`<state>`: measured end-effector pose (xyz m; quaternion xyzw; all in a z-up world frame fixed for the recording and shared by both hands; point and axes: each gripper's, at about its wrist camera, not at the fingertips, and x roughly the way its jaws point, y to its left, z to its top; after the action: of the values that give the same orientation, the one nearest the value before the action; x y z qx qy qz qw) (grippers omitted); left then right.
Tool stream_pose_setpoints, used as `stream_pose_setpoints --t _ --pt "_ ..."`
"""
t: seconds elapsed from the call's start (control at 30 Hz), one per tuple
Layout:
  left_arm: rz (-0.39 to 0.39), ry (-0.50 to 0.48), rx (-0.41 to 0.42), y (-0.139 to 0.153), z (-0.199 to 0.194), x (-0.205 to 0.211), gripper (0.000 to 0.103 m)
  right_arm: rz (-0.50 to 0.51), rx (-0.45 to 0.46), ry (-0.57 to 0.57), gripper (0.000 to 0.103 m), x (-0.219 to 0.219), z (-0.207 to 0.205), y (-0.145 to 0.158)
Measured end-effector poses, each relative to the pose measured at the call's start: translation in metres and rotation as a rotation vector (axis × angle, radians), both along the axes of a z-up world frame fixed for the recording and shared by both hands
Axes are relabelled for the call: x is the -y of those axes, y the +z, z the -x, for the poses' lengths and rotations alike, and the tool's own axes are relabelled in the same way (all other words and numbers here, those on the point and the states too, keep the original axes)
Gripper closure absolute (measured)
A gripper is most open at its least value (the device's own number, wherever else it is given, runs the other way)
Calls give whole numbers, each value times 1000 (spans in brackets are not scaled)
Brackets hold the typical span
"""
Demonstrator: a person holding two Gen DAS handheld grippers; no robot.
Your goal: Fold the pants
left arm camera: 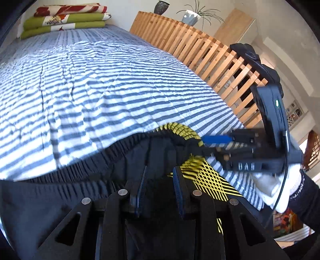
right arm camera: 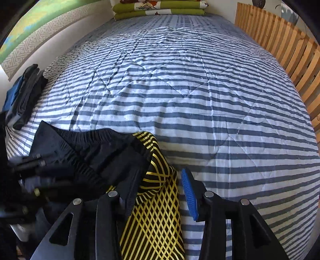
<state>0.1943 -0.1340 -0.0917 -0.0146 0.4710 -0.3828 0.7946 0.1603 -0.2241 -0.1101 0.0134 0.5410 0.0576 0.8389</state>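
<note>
Black pants with a ribbed waistband and a yellow lattice side stripe lie bunched at the near edge of the bed. My right gripper stands open astride the yellow stripe; its blue pad is clear of the cloth. In the left wrist view the right gripper reaches in from the right at the waistband, held by a white-gloved hand. My left gripper hovers open over the black fabric just behind the waistband, and its pads do not press on the cloth.
A blue-and-white striped quilt covers the bed. Folded green blankets lie at the far end. A slatted wooden rail runs along the right side. A stack of folded dark clothes sits at the left edge by the wall.
</note>
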Motion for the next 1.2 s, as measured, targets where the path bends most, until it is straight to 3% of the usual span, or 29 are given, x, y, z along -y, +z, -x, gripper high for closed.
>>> stream_pose_setpoints --t 0.17,0.23,0.3,0.37,0.4,0.5,0.53,0.63,0.77,0.9,1.03,1.2 --pt "-109 -126 -76 -23 -12 23 69 -36 -72 -28 65 8 17 -27" --pt "-207 -158 -28 -39 -7 37 64 -78 -88 -52 66 15 17 -33" --pt "-212 -167 25 -39 -1 41 55 -116 -94 -63 69 20 17 -36" --pt "-220 -153 39 -39 1 41 54 -149 -98 -71 77 22 16 -37" --pt "-234 -150 53 -40 3 43 56 -172 -100 -74 79 24 17 -36" --pt "-254 -143 62 -41 6 45 84 -215 -97 -85 81 29 16 -33" --pt "-241 -135 53 -39 7 43 87 -226 -93 -84 81 30 15 -33" --pt "-218 -96 100 -25 20 32 91 -291 -105 -93 82 34 10 -34" --pt "-116 -16 170 11 36 8 91 -424 -105 -115 82 42 3 -31" --pt "-73 5 204 29 50 -5 91 -361 -40 -135 71 42 -2 -7" --pt "-136 -8 294 29 71 7 91 -257 26 -59 64 17 -3 30" --pt "-136 -55 326 25 103 18 91 -143 -92 48 62 -30 -10 32"
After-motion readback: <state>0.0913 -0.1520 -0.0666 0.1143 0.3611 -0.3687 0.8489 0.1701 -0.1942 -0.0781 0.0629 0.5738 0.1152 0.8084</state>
